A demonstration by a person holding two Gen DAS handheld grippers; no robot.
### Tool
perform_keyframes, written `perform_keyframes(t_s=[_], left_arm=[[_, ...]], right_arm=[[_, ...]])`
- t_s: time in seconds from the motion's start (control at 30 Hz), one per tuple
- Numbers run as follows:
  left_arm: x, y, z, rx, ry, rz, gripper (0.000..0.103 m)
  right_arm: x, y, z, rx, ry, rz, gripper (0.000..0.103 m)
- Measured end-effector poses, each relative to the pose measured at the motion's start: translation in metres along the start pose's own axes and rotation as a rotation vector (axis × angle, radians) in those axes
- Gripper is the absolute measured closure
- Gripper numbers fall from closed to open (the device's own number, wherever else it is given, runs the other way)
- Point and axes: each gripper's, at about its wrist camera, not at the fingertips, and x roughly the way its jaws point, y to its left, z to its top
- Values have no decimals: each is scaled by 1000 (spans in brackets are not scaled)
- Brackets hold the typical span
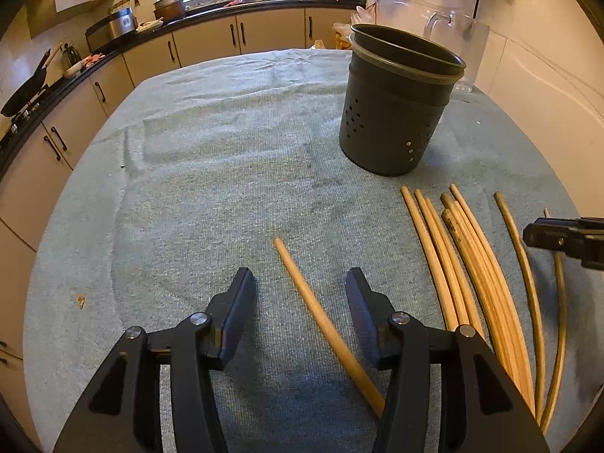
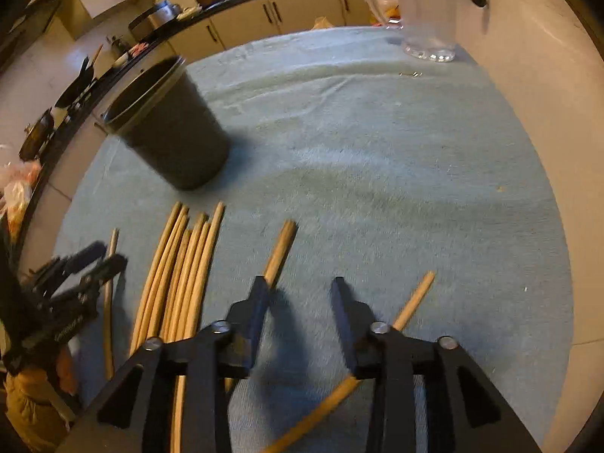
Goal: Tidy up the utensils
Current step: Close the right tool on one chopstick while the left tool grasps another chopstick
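Chopsticks await sorting into dark perforated cylindrical holder [image 1: 396, 113]

Left gripper [image 1: 300, 283], jaws apart and empty, straddles one pale wooden chopstick [image 1: 321, 321]; closing squarely mid-shaft looks best. Right gripper [image 2: 300, 290] gapes empty, holder ahead-left.

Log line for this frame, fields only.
left gripper: open over lone chopstick | right gripper: open, empty | holder: upright | chopstick bundle: on cloth

Counter [image 1: 226, 143] covered in pale blue-grey cloth, ribbed weave, matt and slightly wrinkled. Chopsticks [image 1: 464, 264] look like bare light wood or bamboo, smooth, dull sheen; utensil holder [image 1: 396, 113] dark grey, matt, perforated, material unclear, plastic or coated metal. Left gripper [image 1: 300, 283] and right gripper [image 2: 300, 287] matt black with shiny metal pins; jug [image 2: 426, 7] clear and glossy.
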Motion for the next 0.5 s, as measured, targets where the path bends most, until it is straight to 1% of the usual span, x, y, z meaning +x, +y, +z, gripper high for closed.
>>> perform_keyframes(t_s=[0.03,0.1,0.17,0.2,0.23,0.27,0.3,0.37,0.4,0.43,0.47,0.5], left_arm=[[1,0,2,-1,10,-2,50],[3,-1,5,-5,28,-3,50],[4,-1,9,-6,51,-2,50],[4,-1,11,-2,61,-3,52],[4,-2,12,3,69,-4,62],[4,-2,14,10,77,-4,68],[5,-3,15,13,88,-4,74],[7,-6,21,22,120,-1,82],[8,-8,22,27,125,0,88],[9,-11,24,33,131,5,93],[9,-12,24,33,132,5,93],[9,-12,24,26,134,2,95]], right_arm=[[-1,3,1,-1,2,-3,52],[3,10,4,-12,12,-27,52],[13,20,8,-29,36,-102,52],[17,28,11,-49,48,-143,51],[22,35,13,-78,59,-186,50],[27,44,17,-112,77,-231,49],[31,50,22,-122,91,-233,49],[38,54,36,-107,142,-227,51],[40,55,42,-108,165,-220,54],[42,56,48,-116,172,-216,67],[43,57,53,-121,173,-212,78],[44,57,56,-115,174,-208,91]])
